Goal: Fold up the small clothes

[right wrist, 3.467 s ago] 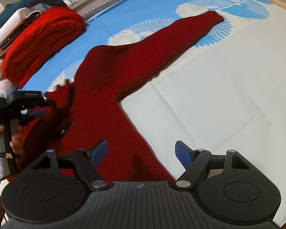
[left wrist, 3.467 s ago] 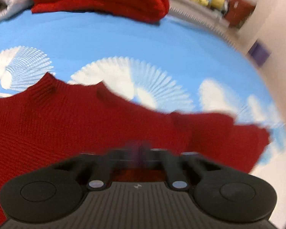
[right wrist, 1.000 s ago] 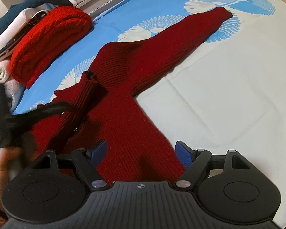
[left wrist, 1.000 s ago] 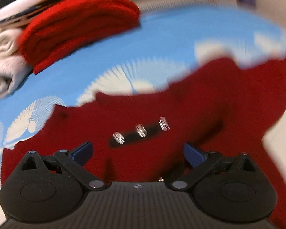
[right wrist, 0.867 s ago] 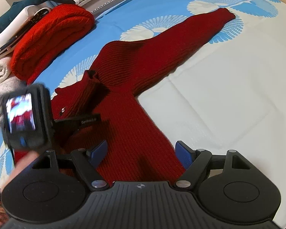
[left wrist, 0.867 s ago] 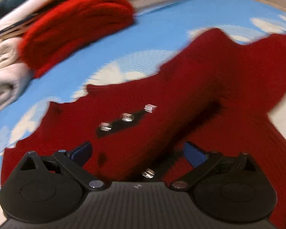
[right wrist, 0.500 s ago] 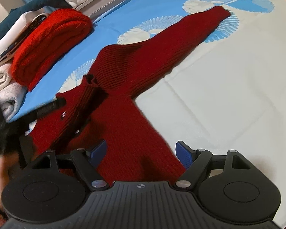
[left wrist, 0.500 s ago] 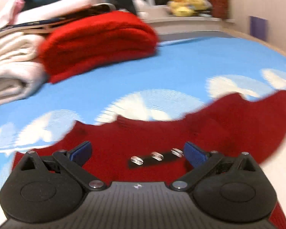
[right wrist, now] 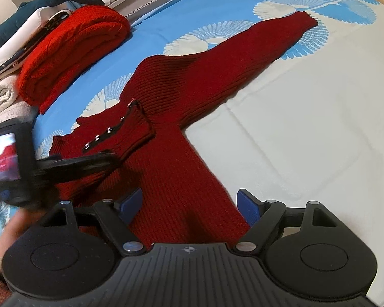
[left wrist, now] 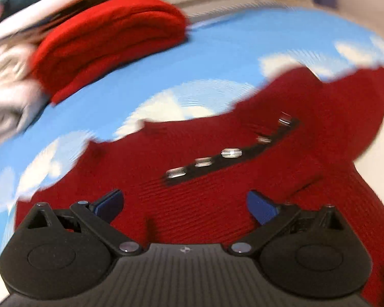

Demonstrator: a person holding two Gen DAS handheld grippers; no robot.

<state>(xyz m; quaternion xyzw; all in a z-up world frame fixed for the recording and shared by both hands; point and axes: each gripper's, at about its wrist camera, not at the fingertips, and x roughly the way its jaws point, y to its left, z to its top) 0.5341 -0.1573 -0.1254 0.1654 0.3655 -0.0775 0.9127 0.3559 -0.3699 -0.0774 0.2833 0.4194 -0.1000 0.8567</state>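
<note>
I am at the start of the fold: the sweater [right wrist: 171, 133] lies spread on the sheet [right wrist: 307, 133], its body running from my right gripper [right wrist: 189, 204] up toward 11 o'clock in the right view, one sleeve [right wrist: 256, 51] stretched flat to 1 o'clock. A flap with a dark strip of buttons [right wrist: 102, 134] already lies turned over the chest at 10 o'clock. In my judgement the first panel is laid and the sleeve comes next.

My right gripper hovers over the hem with its jaws wide apart, nothing between the pads. My left gripper [left wrist: 184, 204] also stands open and empty, above the chest, with the button strip at 1 o'clock from it in its own view; that view is blurred. In the right view it shows as a dark smear at 9 o'clock.

The next move, I think, calls for a pinch on the sleeve near the cuff at 1 o'clock and a carry across the body, keeping the knit flat so that the flap is not dragged open.

Against the frames from a few seconds back: then my left jaws were shut on the sweater's edge, lifting it; now they are open and the flap lies down. My right gripper has not shifted. The folded sweater [right wrist: 71, 51] sits as before at 10 o'clock.
</note>
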